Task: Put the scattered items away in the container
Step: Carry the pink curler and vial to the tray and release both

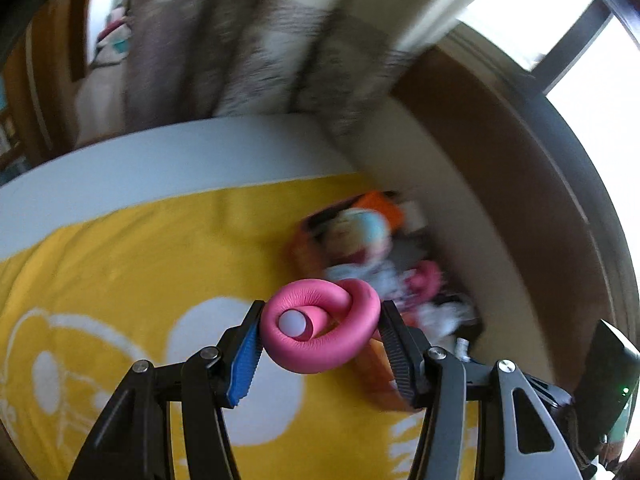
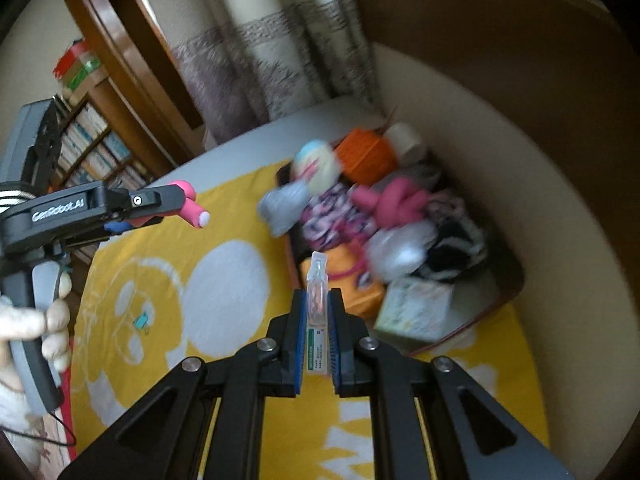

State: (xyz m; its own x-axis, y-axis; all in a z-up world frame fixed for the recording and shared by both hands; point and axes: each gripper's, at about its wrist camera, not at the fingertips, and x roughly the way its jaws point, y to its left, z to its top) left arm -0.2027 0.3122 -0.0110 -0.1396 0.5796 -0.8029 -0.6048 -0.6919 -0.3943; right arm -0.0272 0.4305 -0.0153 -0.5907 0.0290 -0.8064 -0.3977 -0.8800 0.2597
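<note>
Left wrist view. Left gripper [image 1: 320, 330] clamped on a pink foam twist roller [image 1: 320, 320], jaws spread fairly wide by its bulk; blue pad on one side, black ribbed pad on the other, both touching the coil. The roller is wound into a loop with a white end cap facing the camera. Ahead and to the right lies the container [image 1: 384, 384], its orange rim just beyond the right finger, blurred contents of soft toys and cloth inside. It sits on the yellow blanket [image 1: 140, 260] against the cream wall [image 1: 460, 208]. View smeared, so detail inside the box is unsure.

Right wrist view. Right gripper [image 2: 318, 320] closed narrow on a small clear plastic vial [image 2: 317, 300], held upright, long axis running along the fingers, tip pointing forward at the container [image 2: 516, 280]. The box lies straight ahead and slightly right, near its orange inner edge; it looks well filled: orange item, pink plush, tissue box, striped cloth. The left gripper [image 2: 176, 204] shows at the far left with the pink roller [image 2: 192, 208], well apart from the box. A small teal clip [image 2: 141, 321] lies loose on the blanket.

Judgement: right hand is the nearer one; a short forward reach over the rim should place the vial. Left load needs a longer carry rightward.
</note>
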